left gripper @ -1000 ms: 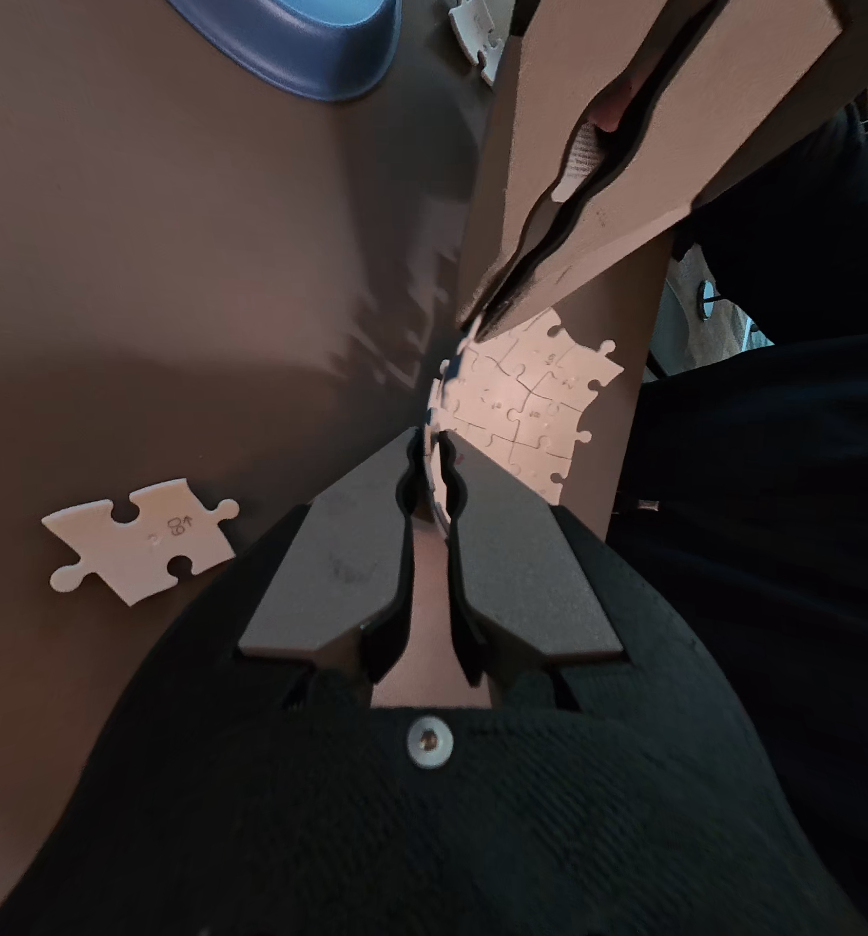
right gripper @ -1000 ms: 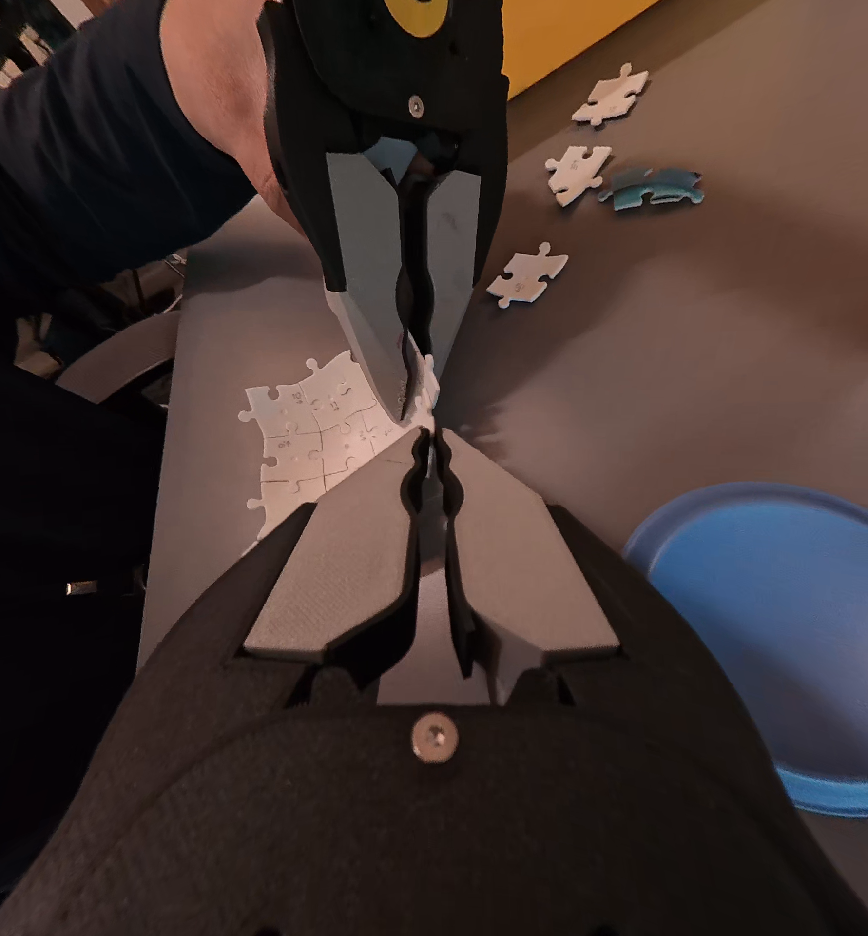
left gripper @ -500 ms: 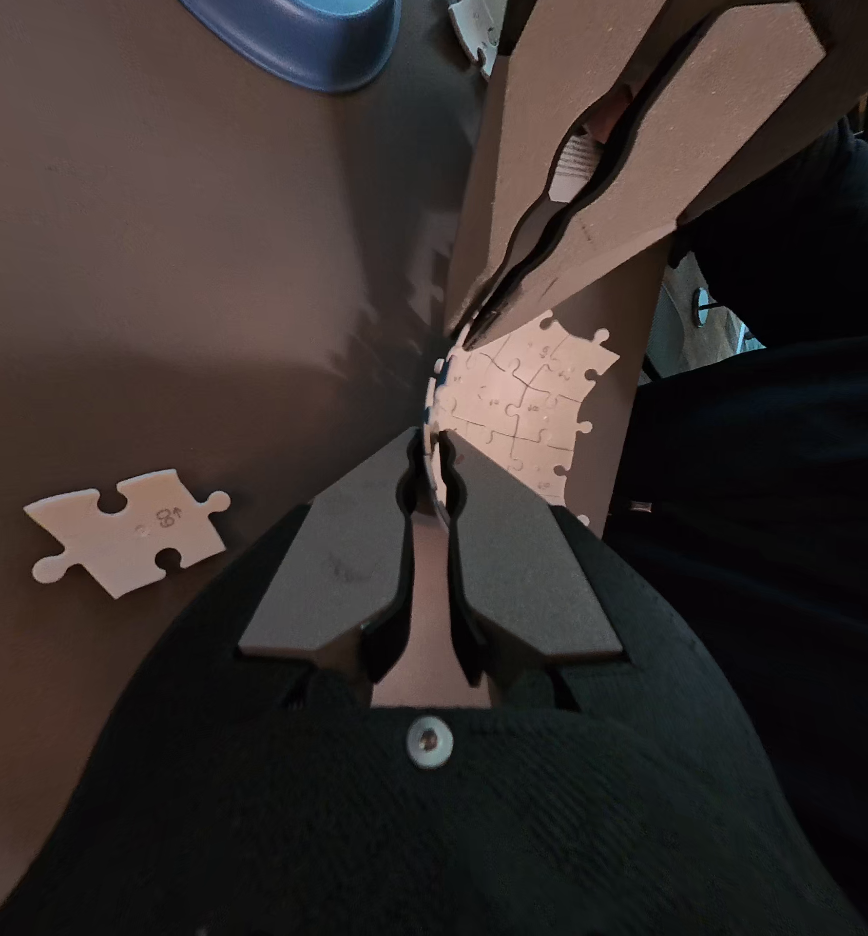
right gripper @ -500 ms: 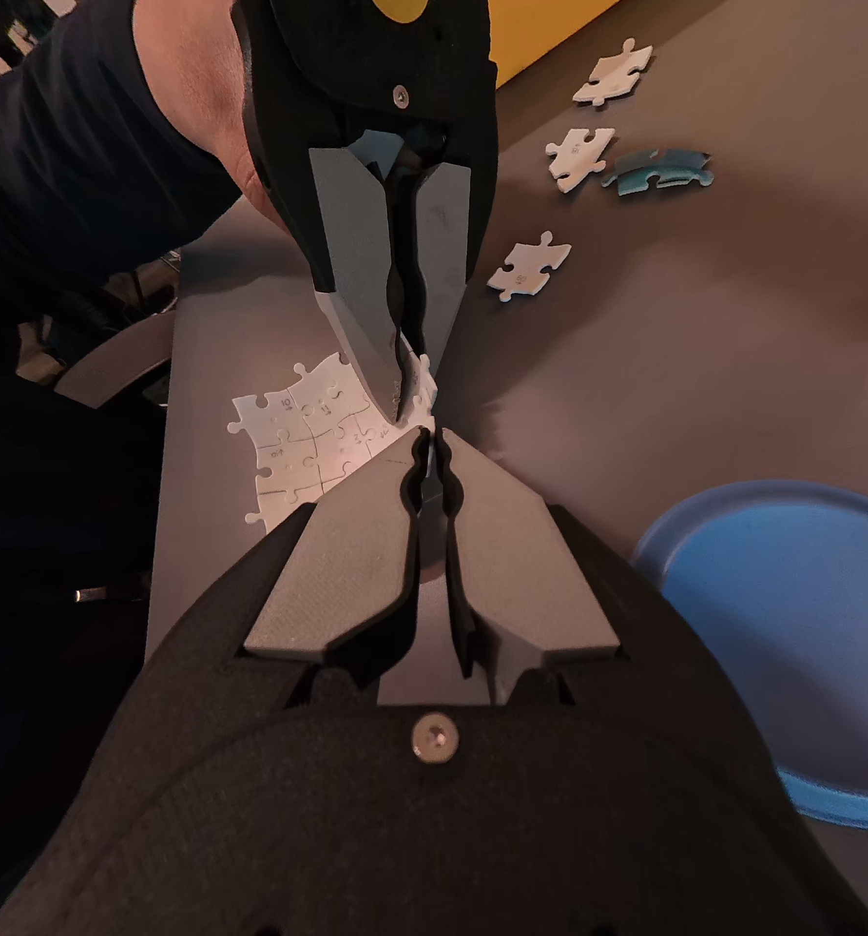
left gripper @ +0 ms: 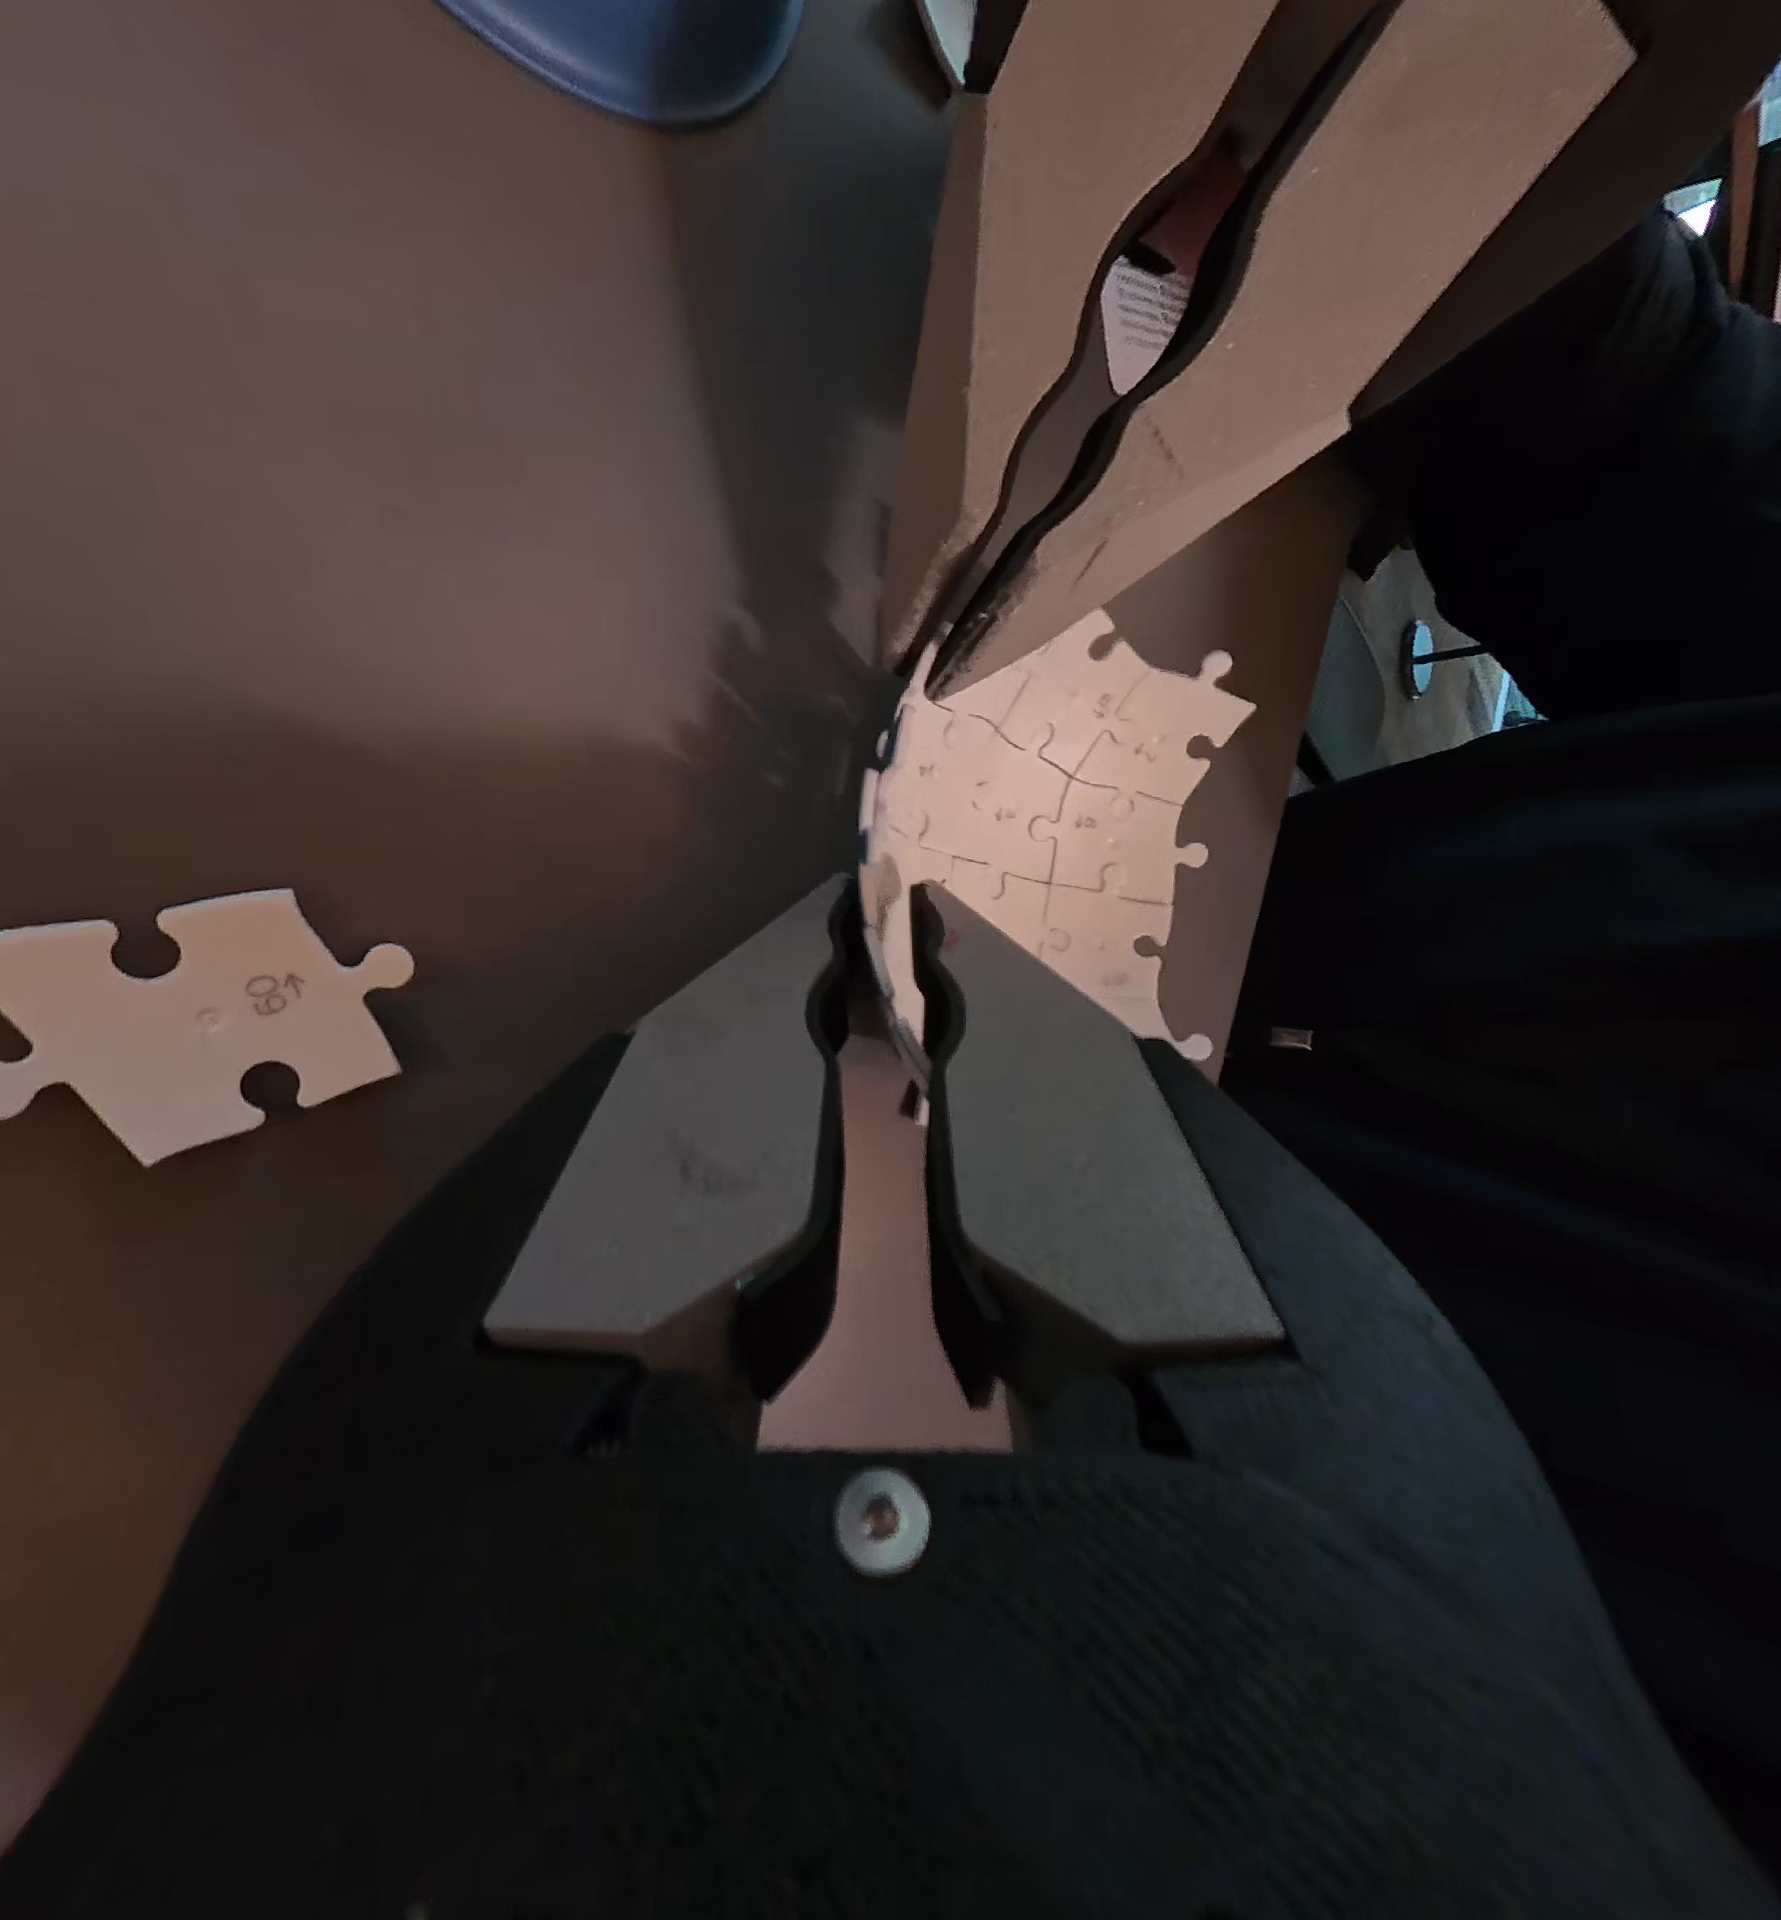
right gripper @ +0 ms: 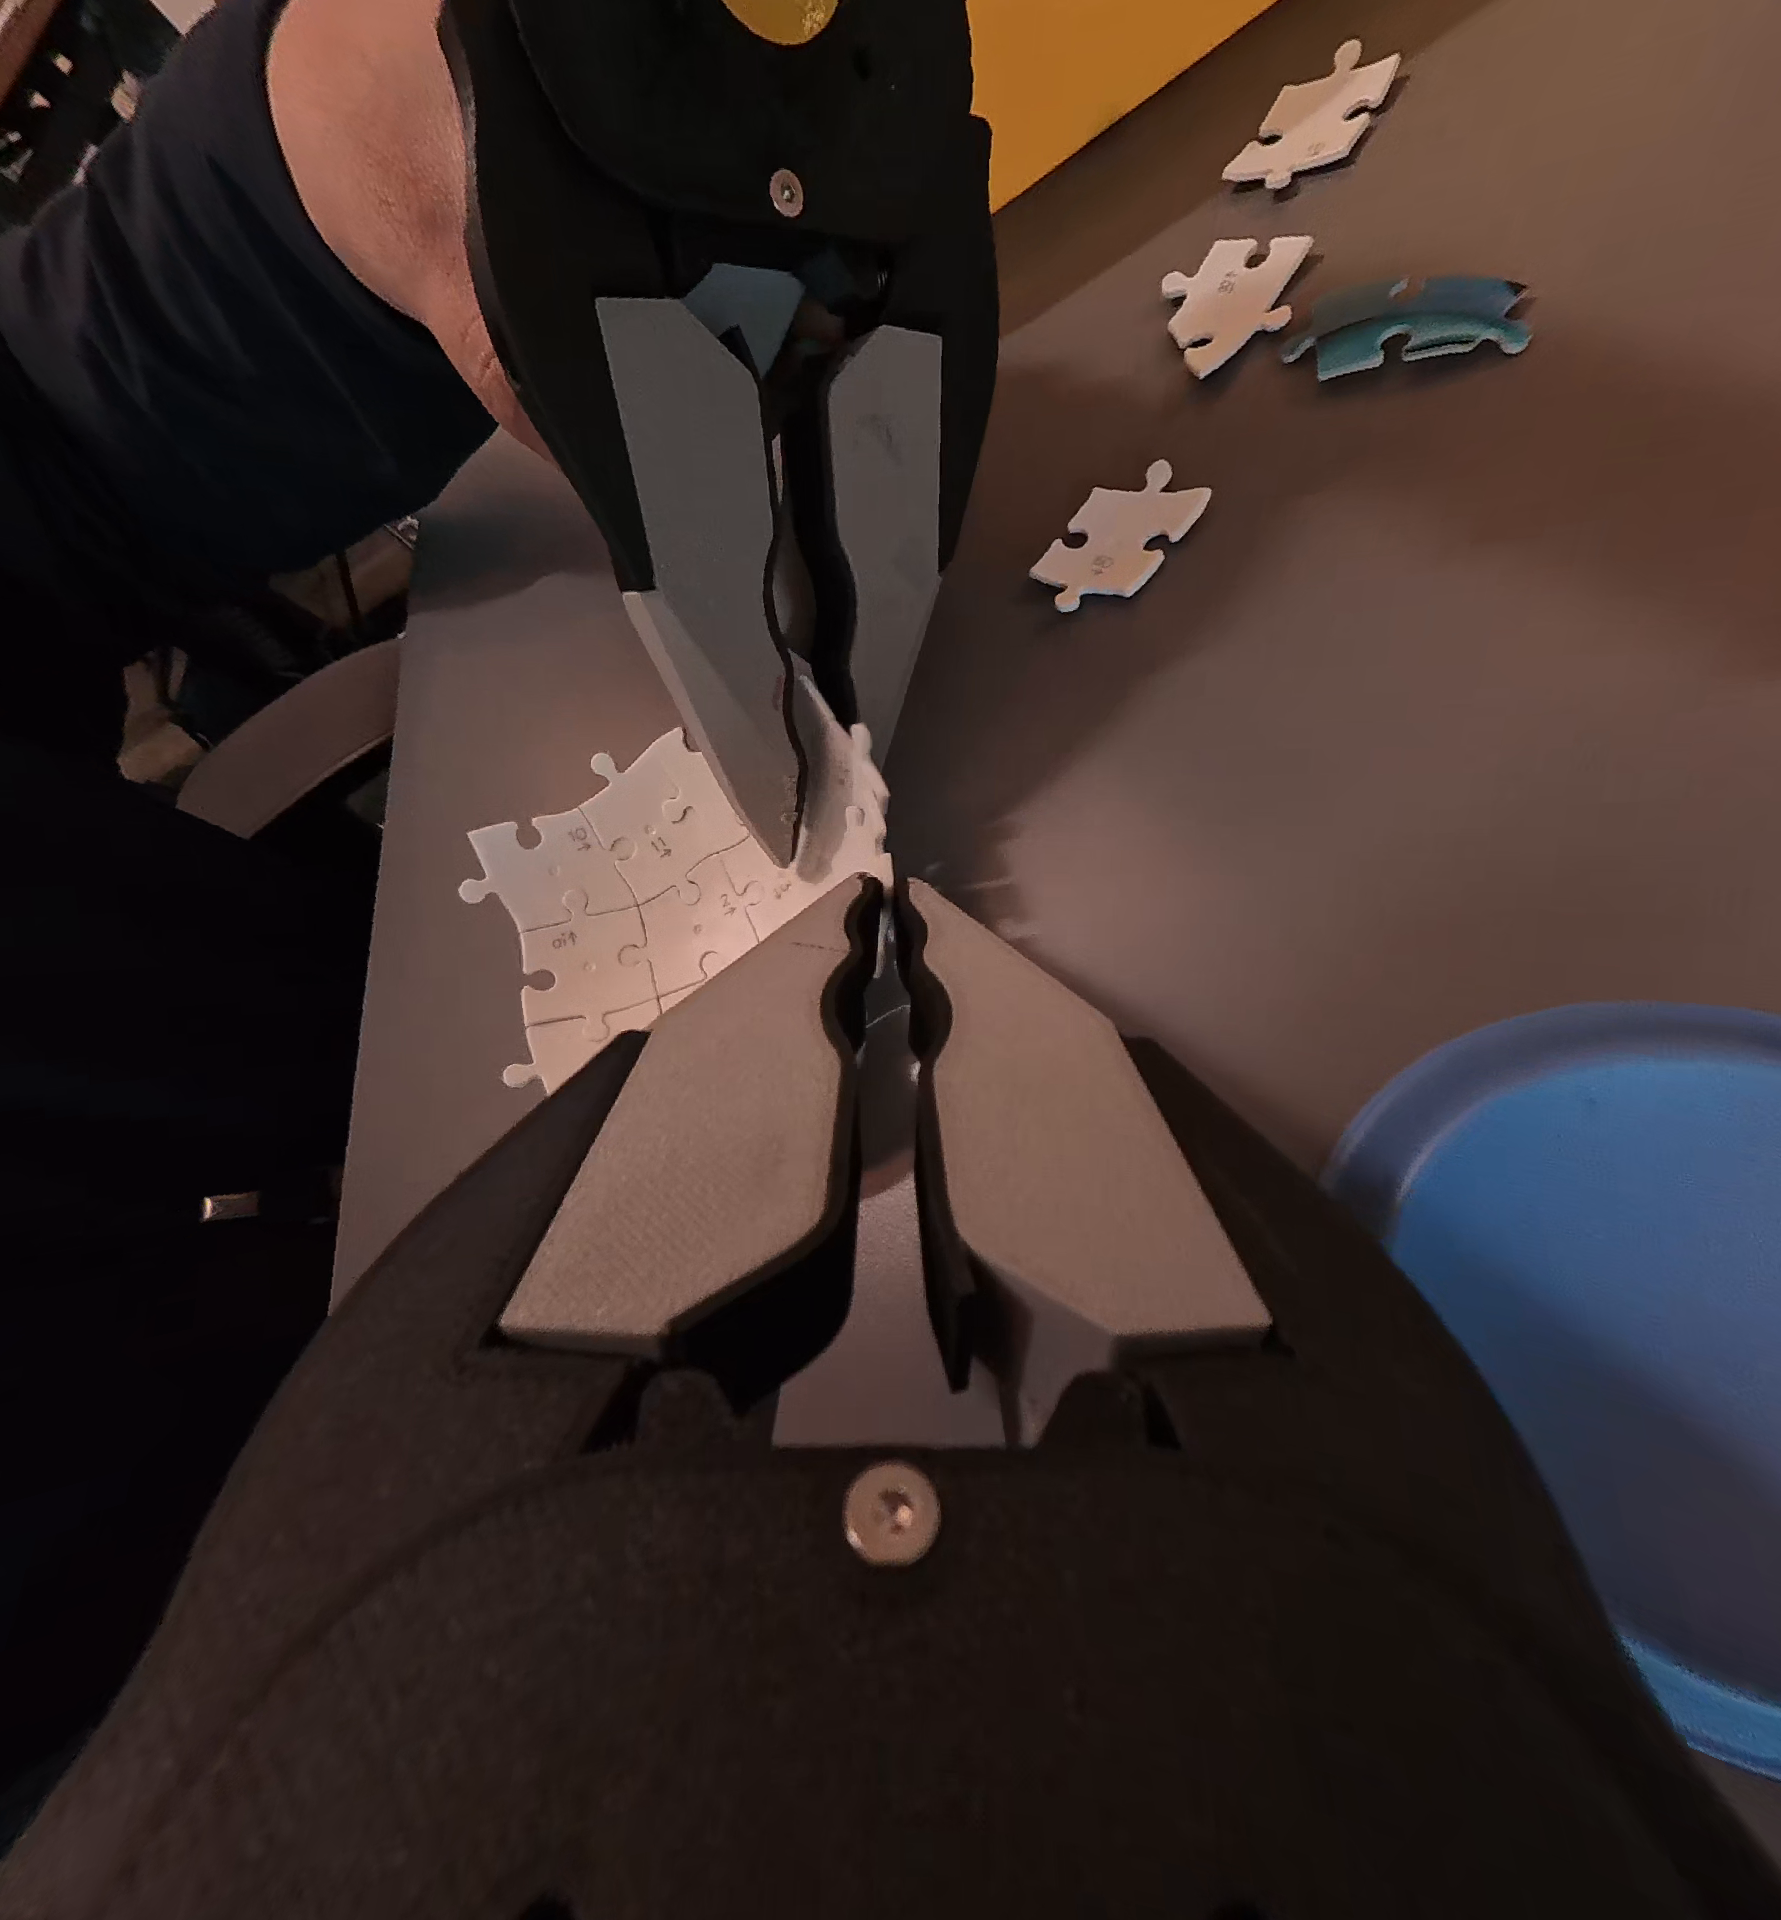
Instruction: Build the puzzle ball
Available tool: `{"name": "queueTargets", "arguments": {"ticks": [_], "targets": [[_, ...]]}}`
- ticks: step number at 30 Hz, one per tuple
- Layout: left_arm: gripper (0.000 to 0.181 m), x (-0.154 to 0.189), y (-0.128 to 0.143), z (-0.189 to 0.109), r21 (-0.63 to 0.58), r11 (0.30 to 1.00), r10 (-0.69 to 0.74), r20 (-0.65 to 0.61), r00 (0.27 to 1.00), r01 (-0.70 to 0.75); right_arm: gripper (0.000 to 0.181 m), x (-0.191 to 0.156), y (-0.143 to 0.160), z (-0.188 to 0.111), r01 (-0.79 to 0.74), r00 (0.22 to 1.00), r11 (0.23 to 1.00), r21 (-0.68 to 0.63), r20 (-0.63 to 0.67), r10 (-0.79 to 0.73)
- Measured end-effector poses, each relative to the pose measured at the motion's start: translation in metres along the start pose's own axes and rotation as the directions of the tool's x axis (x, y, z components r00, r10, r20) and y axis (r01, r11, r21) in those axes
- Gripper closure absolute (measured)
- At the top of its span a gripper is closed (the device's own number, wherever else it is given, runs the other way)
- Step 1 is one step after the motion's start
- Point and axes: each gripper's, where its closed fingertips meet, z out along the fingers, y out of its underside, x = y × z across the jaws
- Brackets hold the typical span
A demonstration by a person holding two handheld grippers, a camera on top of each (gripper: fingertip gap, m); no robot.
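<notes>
- Slightly nearer than a second ago, the loose white piece (left gripper: 179, 1018) lies on the brown table (left gripper: 398, 520).
- Left tool (left gripper: 881, 914) and right tool (right gripper: 888, 894) both pinch the joined puzzle sheet (left gripper: 1062, 821).
- Small printed marks show on pieces.

Bare table (right gripper: 1333, 831) between blue dish (right gripper: 1644, 1299) and loose pieces (right gripper: 1125, 551) — passable

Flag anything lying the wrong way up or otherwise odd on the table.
One loose piece lies teal side up; the three white pieces near it show their backs. The joined panel hangs over the table edge, pinched by both the left hand-held gripper and right hand-held gripper.
</notes>
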Motion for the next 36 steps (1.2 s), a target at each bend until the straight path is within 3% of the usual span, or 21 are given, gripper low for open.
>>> {"name": "queueTargets", "arguments": {"ticks": [20,36], "targets": [[0.157,0.001,-0.009,-0.004,-0.130,0.991,0.031,0.001,1.000,-0.031,0.181,-0.001,0.003,0.000,0.033,0.999,0.999,-0.028,-0.019,-0.034],[0.173,0.004,-0.014,0.001,-0.145,0.989,0.025,-0.073,0.997,-0.036,0.181,-0.001,0.006,-0.005,-0.003,1.000,1.000,-0.018,0.000,0.003]]}}
